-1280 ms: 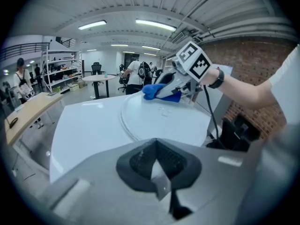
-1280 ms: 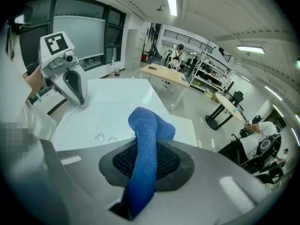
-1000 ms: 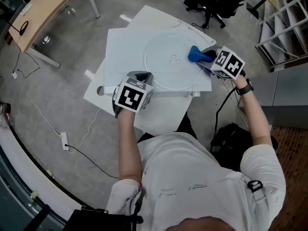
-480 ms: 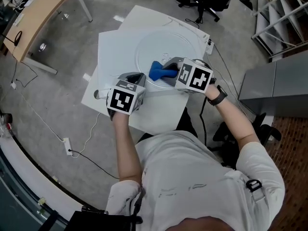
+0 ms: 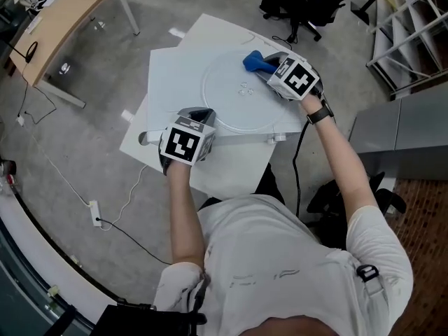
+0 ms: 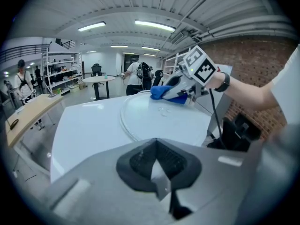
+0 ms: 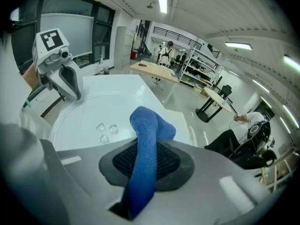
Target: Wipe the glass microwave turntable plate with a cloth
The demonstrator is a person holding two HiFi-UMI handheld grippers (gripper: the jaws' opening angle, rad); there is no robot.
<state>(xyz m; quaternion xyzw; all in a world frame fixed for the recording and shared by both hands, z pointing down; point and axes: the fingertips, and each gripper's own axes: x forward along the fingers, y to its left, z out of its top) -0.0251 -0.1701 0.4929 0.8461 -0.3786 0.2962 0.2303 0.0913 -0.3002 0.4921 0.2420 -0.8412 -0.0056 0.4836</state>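
plate (image 5: 236, 110) seemingly touched by clamped cloth (image 5: 253, 61)

The turntable plate (image 5: 231, 107) is clear, glossy glass; the cloth (image 7: 144, 144) coarse blue textile; the worktop (image 5: 175, 75) smooth, white, faintly sheened.

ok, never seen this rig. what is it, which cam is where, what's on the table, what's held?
No robot: a person holds a two-finger gripper in each hand; the marker cubes are part of them. The top-down picture comes from a head camera, the other two from cameras riding on each gripper. On the white board lies a clear glass turntable plate. The right gripper is shut on a blue cloth at the plate's far edge. The left gripper looks shut on the board's near edge.
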